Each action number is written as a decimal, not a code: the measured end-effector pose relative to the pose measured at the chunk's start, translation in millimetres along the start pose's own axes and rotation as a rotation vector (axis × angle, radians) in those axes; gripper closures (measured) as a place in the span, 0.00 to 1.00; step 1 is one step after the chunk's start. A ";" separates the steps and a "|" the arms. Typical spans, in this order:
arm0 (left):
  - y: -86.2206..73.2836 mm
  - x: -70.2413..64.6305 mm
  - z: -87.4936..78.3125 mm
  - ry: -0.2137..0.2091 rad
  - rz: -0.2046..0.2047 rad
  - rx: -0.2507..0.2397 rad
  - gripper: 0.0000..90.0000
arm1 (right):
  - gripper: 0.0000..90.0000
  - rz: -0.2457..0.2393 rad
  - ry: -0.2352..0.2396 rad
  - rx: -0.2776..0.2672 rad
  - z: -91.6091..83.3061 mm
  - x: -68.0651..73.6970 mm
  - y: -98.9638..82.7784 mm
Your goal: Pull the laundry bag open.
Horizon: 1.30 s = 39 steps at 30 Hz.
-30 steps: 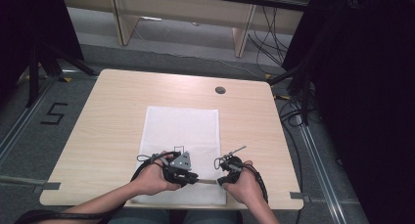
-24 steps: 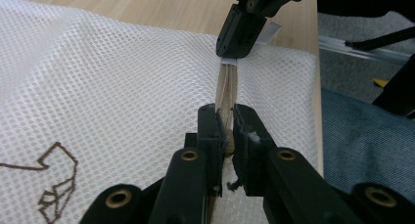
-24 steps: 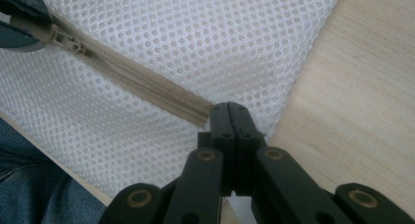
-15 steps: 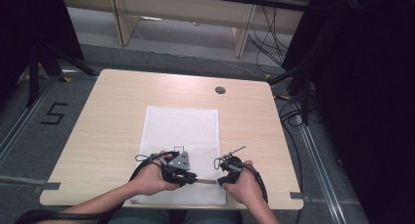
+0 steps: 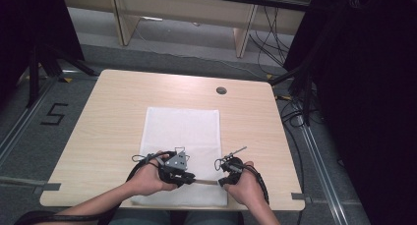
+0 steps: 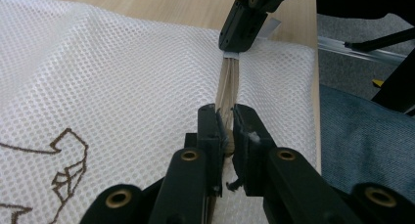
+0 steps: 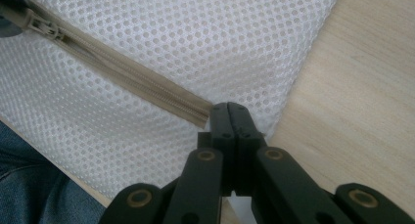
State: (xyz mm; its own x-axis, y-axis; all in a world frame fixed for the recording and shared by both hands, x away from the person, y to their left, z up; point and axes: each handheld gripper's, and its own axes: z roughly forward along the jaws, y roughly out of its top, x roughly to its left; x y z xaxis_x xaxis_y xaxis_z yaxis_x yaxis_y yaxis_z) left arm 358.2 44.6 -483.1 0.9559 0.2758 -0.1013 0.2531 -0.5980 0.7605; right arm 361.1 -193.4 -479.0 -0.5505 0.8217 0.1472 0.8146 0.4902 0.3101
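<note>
White mesh laundry bag (image 5: 182, 136) flat on the wooden table (image 5: 113, 102), near edge under both grippers; beige zipper (image 7: 122, 70) along that near edge, stretched between the two; slider (image 7: 41, 26) at the far end of the tape as seen from the right gripper, well away from its tips. Left gripper (image 6: 225, 131) clamped on the zipper tape, jaws narrow with the beige strip pinched between them; right gripper (image 7: 230, 117) pinched tight on the tape's end at the bag's corner. Likely step: holding the zipper taut for sliding; best done with the tape kept straight and level, tension even, no lift of the mesh off the table; the right grip as anchor, the left for the slider. Brown printed drawing (image 6: 58, 165) to the left of the left gripper; round cable hole (image 5: 221, 90) far ahead; nothing between the grippers but the tape itself.
</note>
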 end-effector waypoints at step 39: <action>-5.9 3.6 -8.0 -0.022 0.002 0.002 0.91 | 1.00 0.010 -0.002 -0.007 0.2 -0.5 0.0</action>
State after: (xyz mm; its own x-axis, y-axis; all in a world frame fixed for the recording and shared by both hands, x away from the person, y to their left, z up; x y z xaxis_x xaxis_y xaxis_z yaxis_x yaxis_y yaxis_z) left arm 358.9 55.1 -482.7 0.9594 0.2580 -0.1141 0.2517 -0.6001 0.7593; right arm 361.4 -193.7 -479.2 -0.5418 0.8273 0.1484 0.8188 0.4797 0.3154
